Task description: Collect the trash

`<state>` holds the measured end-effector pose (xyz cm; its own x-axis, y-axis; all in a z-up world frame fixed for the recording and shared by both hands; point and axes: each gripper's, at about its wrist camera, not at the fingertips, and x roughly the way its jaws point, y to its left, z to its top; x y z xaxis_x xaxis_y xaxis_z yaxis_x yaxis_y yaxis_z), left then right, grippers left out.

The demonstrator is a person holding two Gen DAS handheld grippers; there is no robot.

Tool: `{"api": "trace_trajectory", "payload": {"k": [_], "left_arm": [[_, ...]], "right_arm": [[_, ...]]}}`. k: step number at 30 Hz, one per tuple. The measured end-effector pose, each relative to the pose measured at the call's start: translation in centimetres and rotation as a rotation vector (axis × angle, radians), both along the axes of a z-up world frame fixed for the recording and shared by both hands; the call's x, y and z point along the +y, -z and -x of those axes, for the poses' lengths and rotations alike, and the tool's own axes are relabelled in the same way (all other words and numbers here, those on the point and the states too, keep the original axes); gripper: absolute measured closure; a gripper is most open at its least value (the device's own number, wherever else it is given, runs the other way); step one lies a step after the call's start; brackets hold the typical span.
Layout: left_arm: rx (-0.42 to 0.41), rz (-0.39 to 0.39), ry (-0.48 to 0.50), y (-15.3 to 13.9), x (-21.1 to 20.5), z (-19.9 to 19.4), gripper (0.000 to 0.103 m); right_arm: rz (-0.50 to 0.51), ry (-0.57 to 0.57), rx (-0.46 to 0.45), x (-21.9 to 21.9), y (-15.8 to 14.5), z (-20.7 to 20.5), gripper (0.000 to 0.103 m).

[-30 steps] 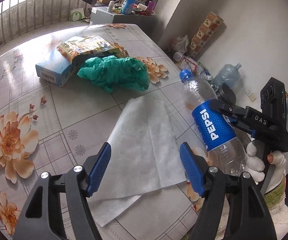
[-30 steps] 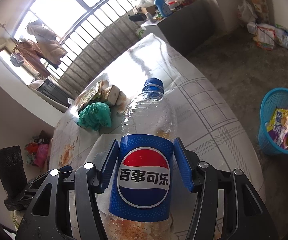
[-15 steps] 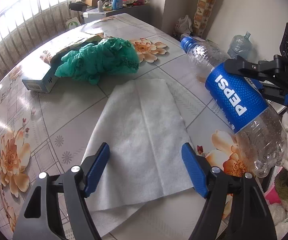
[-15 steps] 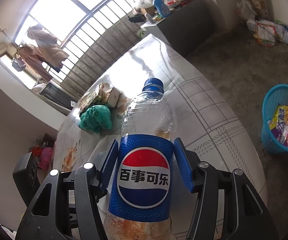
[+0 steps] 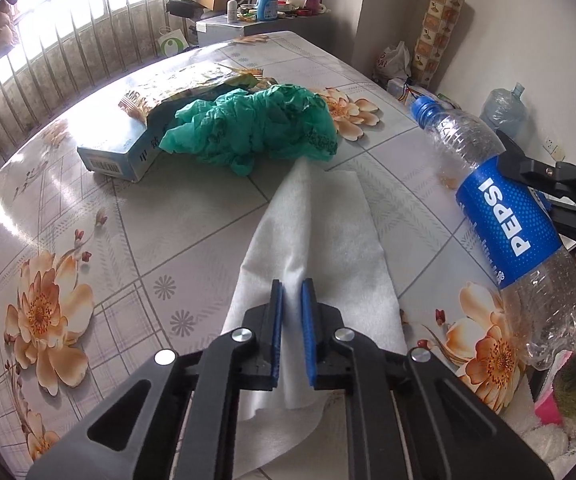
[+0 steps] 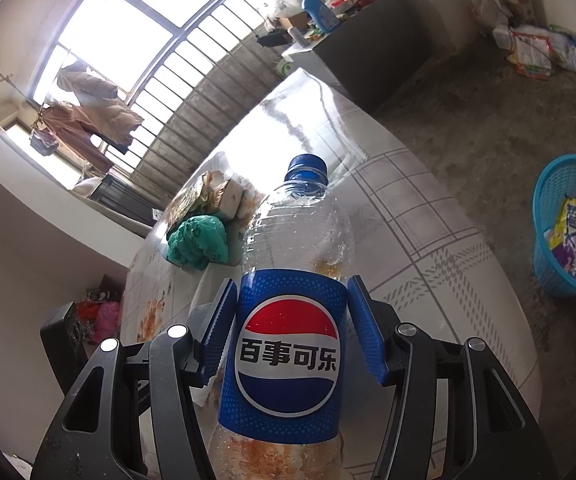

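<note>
The left hand-held gripper [image 5: 289, 312] has just been closing and now pinches a ridge of the white tissue [image 5: 327, 240] off the desk [image 5: 88, 216] — bunched for lifting. The right hand-held gripper [image 6: 289, 320] is clamped on the Pepsi bottle [image 6: 288, 344], the blue basket [image 6: 543, 248] to its right — the basket is cut off at the frame edge.

Left gripper [image 5: 291, 300] now lower over the table [image 5: 88, 208], jaws just closing from wide apart to a narrow gap, white tissue [image 5: 327, 240] pinched into a raised ridge between the pads
</note>
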<state>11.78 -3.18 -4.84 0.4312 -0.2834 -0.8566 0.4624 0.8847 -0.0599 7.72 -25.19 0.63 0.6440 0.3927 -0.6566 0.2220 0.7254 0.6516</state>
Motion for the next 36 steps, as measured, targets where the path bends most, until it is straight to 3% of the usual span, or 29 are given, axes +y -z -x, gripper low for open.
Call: {"api": "trace_trajectory", "payload": {"k": [18,36], "left_arm": [[-0.106,0.130,0.041,-6.1,-0.5,2.2,0.100],[-0.215,0.182,0.138,-10.9,-4.1,3.5,0.100]], "right_arm": [[-0.078,0.029,-0.054,-1.0,-0.9,1.2,0.051],[-0.109,0.092,-0.149,-3.8,-2.6,3.8,0.051]]}}
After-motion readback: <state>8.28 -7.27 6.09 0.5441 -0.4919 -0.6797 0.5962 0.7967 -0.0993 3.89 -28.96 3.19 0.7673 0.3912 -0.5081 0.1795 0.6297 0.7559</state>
